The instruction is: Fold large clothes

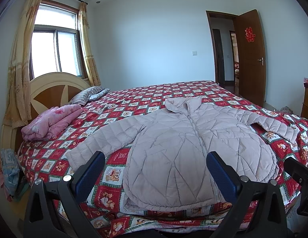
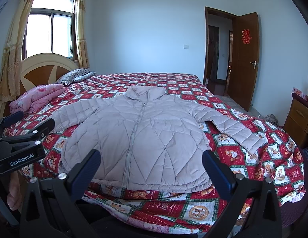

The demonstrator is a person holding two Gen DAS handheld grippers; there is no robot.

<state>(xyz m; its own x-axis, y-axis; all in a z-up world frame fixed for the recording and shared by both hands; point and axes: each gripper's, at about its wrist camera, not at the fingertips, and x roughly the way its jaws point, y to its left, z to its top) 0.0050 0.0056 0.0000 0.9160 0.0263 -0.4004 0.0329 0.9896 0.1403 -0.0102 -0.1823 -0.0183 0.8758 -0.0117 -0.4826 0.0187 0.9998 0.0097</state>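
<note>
Across the patchwork bedspread (image 2: 243, 158) lies a zipped puffer jacket (image 2: 146, 134), unfolded. Left gripper (image 1: 155, 170) and right gripper (image 2: 152, 168) hover with fingers spread; a sleeve likely needs pinching first.

Pale blue walls (image 1: 154, 39), daylit window (image 1: 56, 49) — yellow curtains (image 1: 16, 69), open wooden door (image 1: 251, 55), bed (image 1: 173, 91) — checked quilt.

We see soft daylight entering through the window (image 1: 54, 47), which glares white; both views stay sharp, with fisheye bending and dark corners.
</note>
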